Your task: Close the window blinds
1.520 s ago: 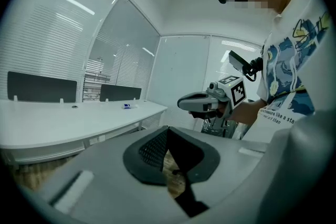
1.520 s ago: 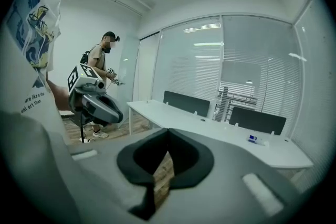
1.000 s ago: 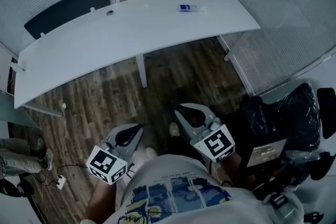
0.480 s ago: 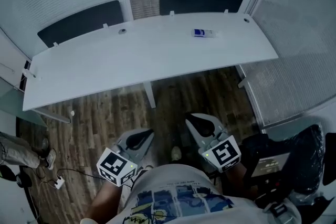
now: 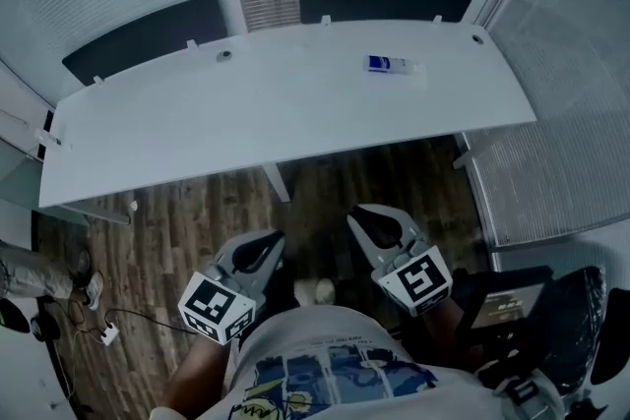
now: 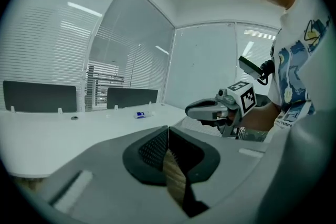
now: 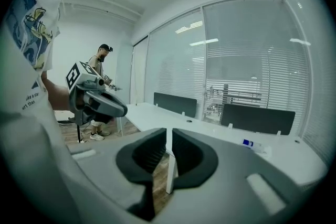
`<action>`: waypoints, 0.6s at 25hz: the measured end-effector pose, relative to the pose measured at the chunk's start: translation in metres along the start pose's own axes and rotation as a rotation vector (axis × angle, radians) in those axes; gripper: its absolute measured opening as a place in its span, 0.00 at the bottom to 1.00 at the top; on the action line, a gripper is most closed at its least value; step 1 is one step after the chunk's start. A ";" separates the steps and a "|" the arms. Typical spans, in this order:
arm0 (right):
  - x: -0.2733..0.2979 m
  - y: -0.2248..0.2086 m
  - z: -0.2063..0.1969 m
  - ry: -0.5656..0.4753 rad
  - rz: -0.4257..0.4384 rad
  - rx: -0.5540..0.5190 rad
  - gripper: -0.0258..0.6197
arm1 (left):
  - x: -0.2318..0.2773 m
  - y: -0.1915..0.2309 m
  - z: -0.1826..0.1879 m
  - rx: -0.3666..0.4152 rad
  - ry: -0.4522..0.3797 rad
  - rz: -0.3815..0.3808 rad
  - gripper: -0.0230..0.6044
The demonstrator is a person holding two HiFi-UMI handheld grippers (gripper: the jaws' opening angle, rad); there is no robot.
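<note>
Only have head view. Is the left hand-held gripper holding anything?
Observer: No. The left hand-held gripper has its jaws together with nothing between them.
Operator: Right one?
Observer: The right hand-held gripper is empty, jaws a narrow slit apart. The desk leg shows through.
Operator: Whose legs are at my left edge?
Observer: A person in a cap, standing past the end of the desk.
</note>
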State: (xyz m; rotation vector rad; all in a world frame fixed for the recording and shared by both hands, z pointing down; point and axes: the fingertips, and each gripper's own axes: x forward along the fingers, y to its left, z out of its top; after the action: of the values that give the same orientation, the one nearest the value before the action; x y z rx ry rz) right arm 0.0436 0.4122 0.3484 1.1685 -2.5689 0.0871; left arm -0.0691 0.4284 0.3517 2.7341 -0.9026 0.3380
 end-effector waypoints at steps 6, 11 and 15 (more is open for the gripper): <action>0.059 -0.055 -0.002 0.033 -0.036 -0.014 0.07 | 0.049 0.075 0.010 -0.006 -0.002 0.003 0.05; 0.105 -0.085 0.019 0.035 -0.069 0.000 0.07 | 0.079 0.136 0.036 0.010 -0.014 -0.025 0.05; 0.148 -0.107 0.035 0.025 -0.101 0.024 0.07 | 0.101 0.185 0.055 0.044 -0.015 -0.043 0.05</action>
State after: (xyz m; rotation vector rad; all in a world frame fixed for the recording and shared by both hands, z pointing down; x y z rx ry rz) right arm 0.0228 0.2275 0.3534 1.2957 -2.4892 0.1085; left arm -0.0946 0.2117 0.3576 2.7950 -0.8485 0.3329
